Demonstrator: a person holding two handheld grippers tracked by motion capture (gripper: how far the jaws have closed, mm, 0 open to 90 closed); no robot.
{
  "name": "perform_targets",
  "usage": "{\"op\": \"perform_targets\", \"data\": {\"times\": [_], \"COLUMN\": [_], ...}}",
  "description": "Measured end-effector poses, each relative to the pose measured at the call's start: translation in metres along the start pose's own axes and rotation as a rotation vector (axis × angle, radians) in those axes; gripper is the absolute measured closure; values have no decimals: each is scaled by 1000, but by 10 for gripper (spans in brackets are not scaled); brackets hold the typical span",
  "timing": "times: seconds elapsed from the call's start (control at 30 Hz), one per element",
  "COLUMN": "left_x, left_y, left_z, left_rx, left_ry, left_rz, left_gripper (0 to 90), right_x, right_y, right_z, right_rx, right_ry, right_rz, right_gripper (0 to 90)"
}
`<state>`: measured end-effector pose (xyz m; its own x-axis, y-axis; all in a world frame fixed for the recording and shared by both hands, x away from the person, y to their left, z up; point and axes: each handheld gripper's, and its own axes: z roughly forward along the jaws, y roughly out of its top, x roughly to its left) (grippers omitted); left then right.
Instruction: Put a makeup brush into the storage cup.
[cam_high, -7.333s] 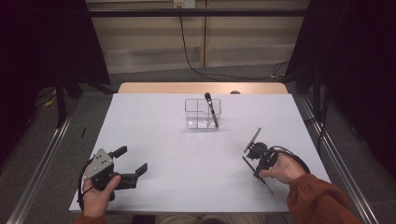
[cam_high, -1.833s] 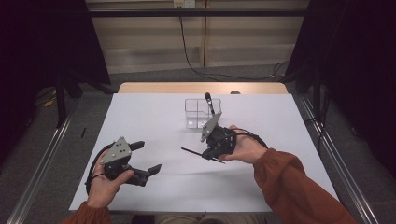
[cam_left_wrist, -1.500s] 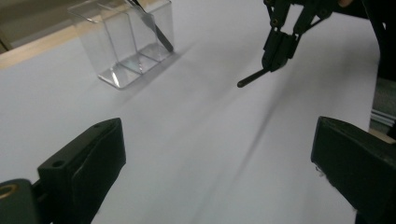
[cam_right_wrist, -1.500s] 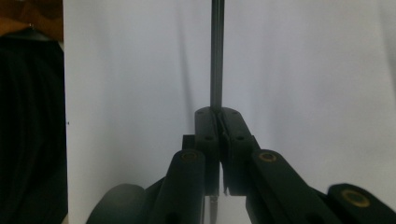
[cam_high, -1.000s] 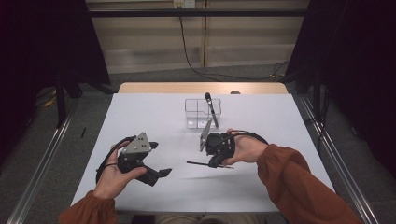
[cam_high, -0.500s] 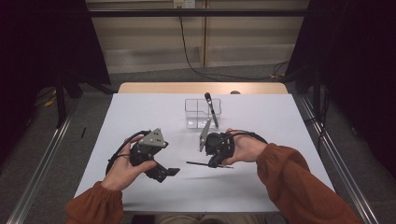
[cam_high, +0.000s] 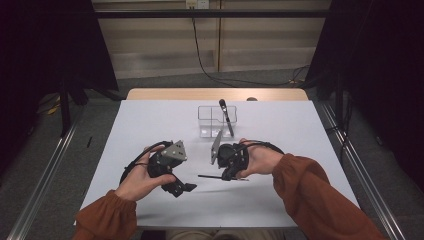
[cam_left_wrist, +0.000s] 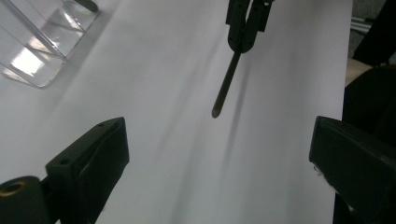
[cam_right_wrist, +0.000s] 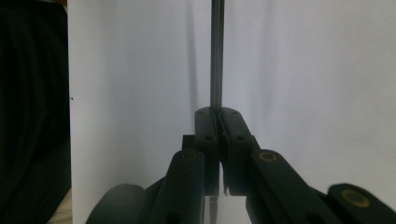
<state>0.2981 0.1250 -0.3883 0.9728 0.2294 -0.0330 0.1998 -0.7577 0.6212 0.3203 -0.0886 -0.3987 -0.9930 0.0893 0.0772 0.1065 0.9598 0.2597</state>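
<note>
Thin, dark, straight rod (cam_high: 212, 176) (tip rounded, seen from the left tongs' camera (cam_left_wrist: 227, 83)), held level just above the white desk (cam_high: 280, 200). Clamped at one end in the right tongs (cam_high: 226, 176), shut tight on it. Free end pointing toward the left tongs (cam_high: 182, 189), spread wide, near but apart.

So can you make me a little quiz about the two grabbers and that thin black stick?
1. True or false: the right gripper has its fingers shut on the thin black stick.
2. Are the left gripper's fingers open or shut?
3. What stands in the clear box: A) a spoon B) a dark pen-like thing C) a cup?

Key: 1 true; 2 open; 3 B.
</note>
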Motion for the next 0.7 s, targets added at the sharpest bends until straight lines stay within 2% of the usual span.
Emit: {"op": "perform_targets", "data": {"times": [0.13, 0.5, 0.7], "left_x": [1, 3, -1], "left_y": [1, 3, 9], "left_z": [3, 12, 19], "left_rx": [43, 94, 131], "left_ry": [-3, 20, -6], "left_rz": [27, 35, 42], "left_gripper": [45, 85, 112], "right_x": [0, -1, -1], "right_y": [1, 1, 2], "right_z": [0, 2, 2], "right_rx": [5, 15, 21], "right_ry": [1, 7, 11], "right_rz": [2, -2, -4], "right_gripper": [865, 865, 866]}}
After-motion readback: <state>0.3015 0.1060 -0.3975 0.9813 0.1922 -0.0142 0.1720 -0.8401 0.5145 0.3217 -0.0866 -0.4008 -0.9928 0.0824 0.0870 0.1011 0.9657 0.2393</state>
